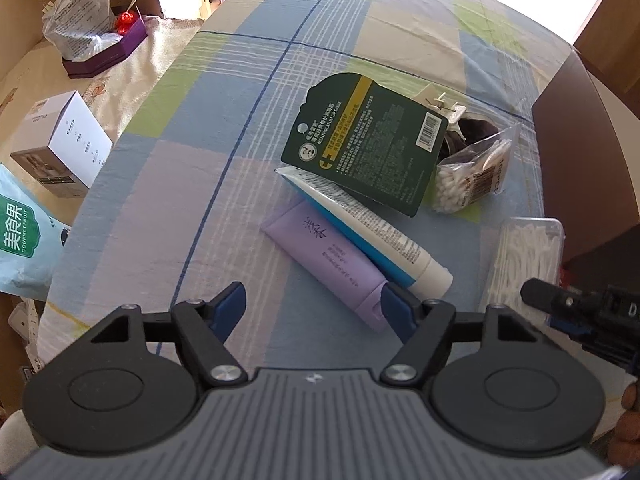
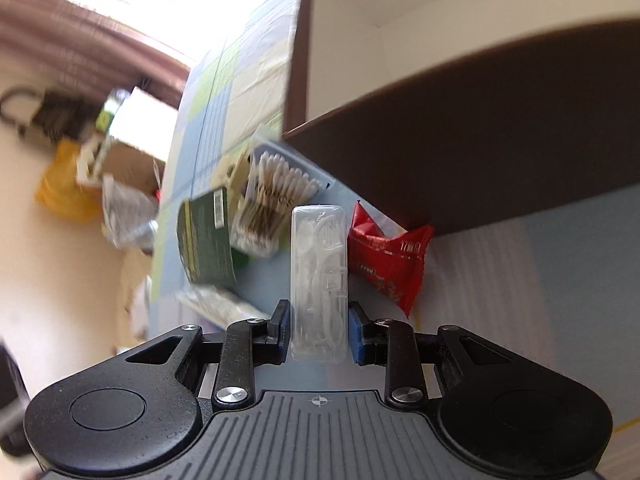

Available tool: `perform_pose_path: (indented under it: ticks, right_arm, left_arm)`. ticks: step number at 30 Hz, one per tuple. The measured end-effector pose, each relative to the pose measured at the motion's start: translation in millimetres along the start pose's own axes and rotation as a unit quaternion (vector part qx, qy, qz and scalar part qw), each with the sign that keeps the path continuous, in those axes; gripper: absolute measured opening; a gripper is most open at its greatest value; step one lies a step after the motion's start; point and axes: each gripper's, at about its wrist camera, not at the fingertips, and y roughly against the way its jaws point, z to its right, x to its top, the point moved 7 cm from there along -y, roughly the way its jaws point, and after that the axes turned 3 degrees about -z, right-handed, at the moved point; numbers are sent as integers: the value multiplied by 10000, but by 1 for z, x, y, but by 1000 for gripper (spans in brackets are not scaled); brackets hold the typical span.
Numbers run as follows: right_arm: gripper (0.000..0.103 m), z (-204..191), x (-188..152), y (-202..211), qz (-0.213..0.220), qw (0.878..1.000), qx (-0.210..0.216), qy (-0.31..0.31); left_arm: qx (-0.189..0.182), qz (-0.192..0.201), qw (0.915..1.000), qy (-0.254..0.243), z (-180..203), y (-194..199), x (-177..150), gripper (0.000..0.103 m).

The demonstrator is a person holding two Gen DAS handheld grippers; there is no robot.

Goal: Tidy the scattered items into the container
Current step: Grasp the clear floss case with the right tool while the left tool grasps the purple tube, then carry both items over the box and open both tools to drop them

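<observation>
My left gripper is open and hovers low over the checked cloth, its blue pads on either side of the cap end of a purple tube. A white and blue tube lies against the purple one. A green lip salve card rests on the white and blue tube's far end. My right gripper is shut on a clear plastic box of floss picks, also visible at the right. The brown container with a cream inside stands just beyond.
A bag of cotton swabs and a dark item lie past the card. A red packet sits against the container's wall. Off the cloth to the left are a white carton, a blue bag and a purple tray.
</observation>
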Motion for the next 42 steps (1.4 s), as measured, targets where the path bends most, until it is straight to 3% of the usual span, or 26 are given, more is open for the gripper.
perform_pose_path:
  ticks: [3, 6, 8, 15, 17, 20, 24, 25, 30, 33, 42]
  right_arm:
    - [32, 0, -5, 7, -52, 9995, -198, 247]
    - [31, -4, -14, 9, -126, 9974, -438, 566]
    - [32, -8, -20, 9, -175, 9942, -619, 858]
    - [32, -34, -34, -4, -326, 9732, -1052, 2018]
    - [32, -39, -35, -9, -345, 9717, -1059, 2083]
    - [32, -47, -32, -21, -352, 9691, -1078, 2189]
    - [32, -52, -30, -32, -352, 9638, -1181, 2362]
    - [32, -52, -30, -35, -347, 9621, -1202, 2421]
    - [32, -55, -37, -33, -312, 9457, -1321, 2954]
    - [32, -56, -37, -28, -253, 9494, -1158, 2907]
    - [32, -70, -21, 9, 206, 9623, -624, 2638]
  left_arm:
    - [-142, -6, 9998, 114, 3, -9, 3, 63]
    - [-295, -113, 9993, 198, 4, -17, 3, 35]
    - [-279, -189, 9992, 227, 0, -20, 0, 26]
    - [-328, -218, 9990, 216, -15, -13, -11, 26]
    - [-247, -162, 9994, 174, -16, -14, -8, 34]
    - [-48, -111, 9999, -76, -11, -19, -4, 38]
    - [211, -80, 9986, -474, -4, -22, -3, 37]
    - [261, -63, 9979, -582, -2, -22, -5, 30]
    - [105, -42, 9985, -528, -4, -13, -10, 27]
    - [-26, -46, 9991, -423, -6, -7, -13, 27]
    - [-118, 474, 9976, -495, 3, 38, 1, 27]
